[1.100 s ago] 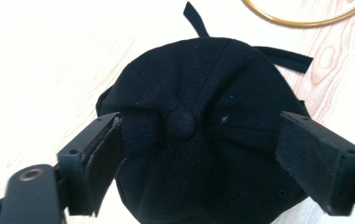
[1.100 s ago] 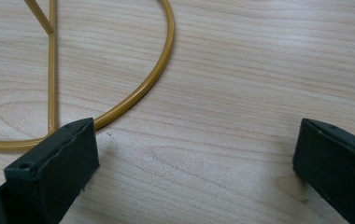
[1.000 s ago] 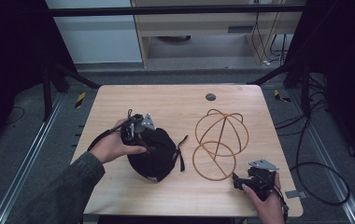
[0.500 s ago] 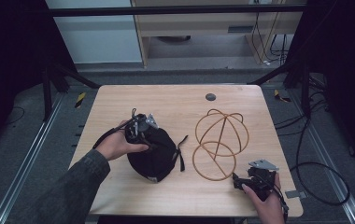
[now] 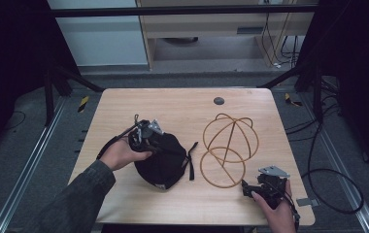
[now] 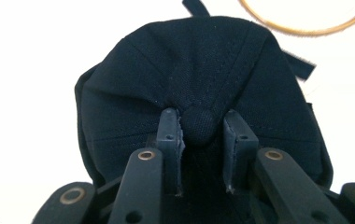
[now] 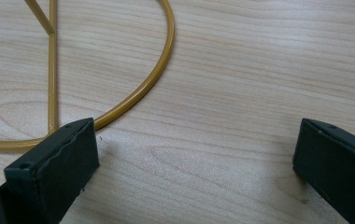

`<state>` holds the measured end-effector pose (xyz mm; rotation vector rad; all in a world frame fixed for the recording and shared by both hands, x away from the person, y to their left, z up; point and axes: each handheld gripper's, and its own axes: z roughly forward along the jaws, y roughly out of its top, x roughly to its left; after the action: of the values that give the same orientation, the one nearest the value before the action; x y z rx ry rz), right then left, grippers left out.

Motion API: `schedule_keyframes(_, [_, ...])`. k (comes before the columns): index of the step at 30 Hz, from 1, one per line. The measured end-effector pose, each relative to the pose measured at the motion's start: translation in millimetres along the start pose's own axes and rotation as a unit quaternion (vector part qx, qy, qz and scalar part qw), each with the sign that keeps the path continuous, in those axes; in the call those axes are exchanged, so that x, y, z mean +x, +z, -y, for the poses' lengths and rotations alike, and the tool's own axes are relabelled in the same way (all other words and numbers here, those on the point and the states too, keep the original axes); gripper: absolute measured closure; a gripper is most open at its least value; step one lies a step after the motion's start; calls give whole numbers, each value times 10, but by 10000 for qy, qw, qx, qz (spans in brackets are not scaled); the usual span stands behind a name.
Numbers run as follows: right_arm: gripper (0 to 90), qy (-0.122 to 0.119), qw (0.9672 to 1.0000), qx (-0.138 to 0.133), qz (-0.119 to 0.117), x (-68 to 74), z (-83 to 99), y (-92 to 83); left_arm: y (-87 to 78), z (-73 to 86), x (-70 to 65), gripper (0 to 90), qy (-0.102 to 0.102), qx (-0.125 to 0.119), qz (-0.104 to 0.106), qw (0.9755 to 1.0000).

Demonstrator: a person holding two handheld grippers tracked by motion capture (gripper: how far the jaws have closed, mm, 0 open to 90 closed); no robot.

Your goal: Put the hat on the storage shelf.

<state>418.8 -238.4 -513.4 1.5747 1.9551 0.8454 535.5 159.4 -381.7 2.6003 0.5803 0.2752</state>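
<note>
A black cap lies on the wooden table, crown up, with its strap trailing to the right. My left gripper sits at the cap's upper left edge. In the left gripper view its jaws have just been closing and my left gripper now pinches the cap at its top button, the fabric bunched between the pads. A gold wire stand of crossed hoops rests to the right of the cap. My right gripper rests near the table's front right, open, with the wire stand's ring just beyond its left jaw.
A small dark round disc is set in the table near its far edge. Cables lie on the floor to the right, and metal frame legs stand at both far corners.
The left hand has slid a little to the right onto the cap's crown. The cap, the wire stand and the right hand have stayed where they were.
</note>
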Motion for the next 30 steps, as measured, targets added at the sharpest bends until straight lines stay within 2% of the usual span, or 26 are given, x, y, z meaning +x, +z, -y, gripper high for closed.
schedule_keyframes(1, [4,0,10000,0,0,0,0,0,0,0,0,721,0,0,0,10000])
schedule_keyframes(4, [4,-11,10000,-1,0,-1,0,0,-182,24,-42,722,22,-268,-114,9996])
schedule_keyframes(8, [4,-11,10000,-3,2,-1,0,0,-329,50,-62,722,-16,-478,-174,9987])
schedule_keyframes(10, [4,-23,10000,-4,2,-3,0,1,-387,48,-65,722,-103,-653,-186,9976])
schedule_keyframes(11, [4,-23,10000,-4,2,-3,0,1,-387,48,-65,723,-103,-653,-186,9976])
schedule_keyframes(12, [4,-14,10000,-2,-2,-2,0,0,-441,35,-81,723,-113,-800,-187,9966])
schedule_keyframes(17, [4,-19,10000,-3,-1,-3,0,0,-553,10,-133,726,-54,-946,-294,9951])
schedule_keyframes(19, [4,-14,10000,-4,3,-1,1,1,-664,21,-169,726,-16,-1112,-387,9930])
schedule_keyframes(20, [4,-14,10000,-4,3,-1,1,1,-664,21,-169,726,-16,-1112,-387,9930])
schedule_keyframes(21, [4,-13,10000,-4,3,-1,1,1,-702,34,-182,726,-23,-1196,-410,9920])
schedule_keyframes(24, [4,-21,10000,-3,0,-3,0,0,-789,51,-216,726,19,-1233,-470,9913])
schedule_keyframes(26, [3,-12,10000,-4,3,-1,1,1,-887,66,-246,727,127,-1259,-560,9904])
schedule_keyframes(27, [3,-30,10000,-6,3,-3,0,1,-887,66,-246,727,127,-1259,-560,9904])
schedule_keyframes(30, [4,-11,10000,-3,2,-1,0,0,-980,133,-285,728,118,-1404,-581,9883])
